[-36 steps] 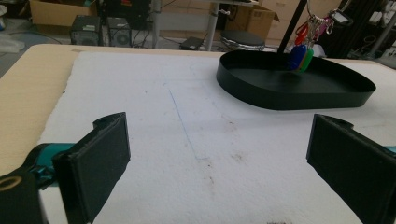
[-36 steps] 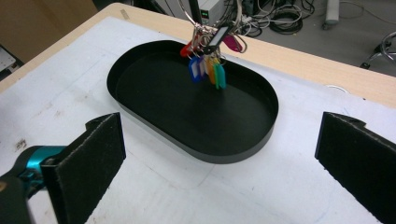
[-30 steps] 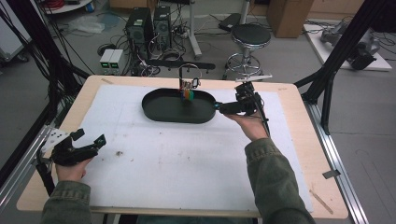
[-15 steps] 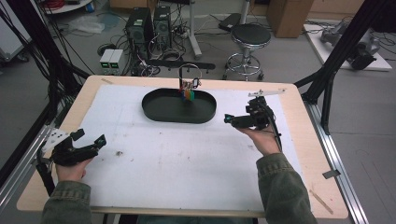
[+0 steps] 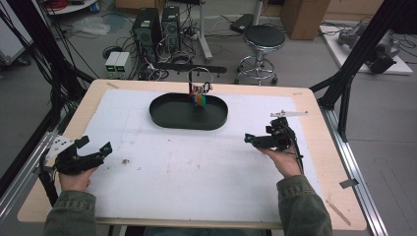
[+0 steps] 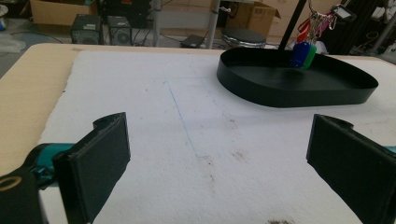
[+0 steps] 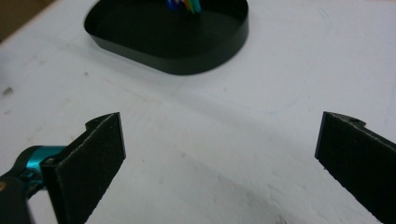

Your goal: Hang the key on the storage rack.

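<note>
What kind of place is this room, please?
It looks like a lab or workshop set up for recording, not a home. Computer towers and tangled cables sit on the grey floor behind the table, a black metal frame stands around it, and a work stool stands nearby.

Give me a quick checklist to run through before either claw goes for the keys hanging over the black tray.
1. Right claw open: ok, jaws stand wide apart with nothing between them.
2. Left claw open: ok, jaws wide apart, nothing between them.
3. Keys in place: ok, they hang from the small stand over the tray.
4. Path from right claw to tray: ok, just bare white mat between.
5. How the keys are fastened to the stand: cannot tell, too small to see.
</note>
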Demonstrator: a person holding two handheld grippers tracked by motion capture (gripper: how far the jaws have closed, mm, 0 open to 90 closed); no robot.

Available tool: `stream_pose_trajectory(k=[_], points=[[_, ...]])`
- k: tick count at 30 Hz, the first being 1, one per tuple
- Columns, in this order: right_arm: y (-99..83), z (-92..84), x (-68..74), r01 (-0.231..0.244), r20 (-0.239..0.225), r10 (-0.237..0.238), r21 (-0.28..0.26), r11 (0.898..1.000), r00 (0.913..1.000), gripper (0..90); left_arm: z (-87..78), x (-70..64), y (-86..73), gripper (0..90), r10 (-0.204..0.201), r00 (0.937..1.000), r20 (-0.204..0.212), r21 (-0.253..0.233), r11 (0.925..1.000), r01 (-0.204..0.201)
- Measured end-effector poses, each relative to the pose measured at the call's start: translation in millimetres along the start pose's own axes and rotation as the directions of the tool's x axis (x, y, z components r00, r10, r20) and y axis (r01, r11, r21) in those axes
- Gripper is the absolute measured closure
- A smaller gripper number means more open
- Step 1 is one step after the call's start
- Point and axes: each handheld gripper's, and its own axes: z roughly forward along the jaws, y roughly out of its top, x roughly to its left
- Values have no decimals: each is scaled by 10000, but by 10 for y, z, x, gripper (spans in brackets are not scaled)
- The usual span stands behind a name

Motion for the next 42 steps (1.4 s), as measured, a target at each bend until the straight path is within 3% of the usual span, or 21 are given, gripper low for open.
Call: stream_pose_trajectory(k=[2,5,14,18,26,34,38,42], points=[[-30,-21,2,187,347,-190,87,9998,9992,6,-1,0,0,66,1,10000,0,2,10000,-1],[-62,-55,-1,133,276,-129,-153,9998,9995,6,-2,1,1,66,6,10000,-8,-6,10000,-6],[-262,-63,-24,223,570,-214,-154,9996,9981,6,-2,-1,0,66,14,10000,-19,12,10000,-14],[-351,-110,-52,17,582,15,-545,9985,9983,6,-1,0,0,66,19,10000,-17,9,10000,-19],[-554,-117,-76,133,1075,-22,-1029,9946,9942,6,1,-4,-1,67,29,10000,-44,31,10000,-29],[-720,-228,-102,268,1731,113,-2163,9760,9848,6,4,-3,-1,66,63,10000,-12,81,9999,-62],[-782,-274,-127,168,1959,327,-2460,9691,9801,5,8,-7,-3,66,86,10000,1,79,9999,-86],[-787,-340,-82,645,2145,1,-2944,9535,9767,5,19,-10,-7,66,132,9999,25,159,9998,-132]])
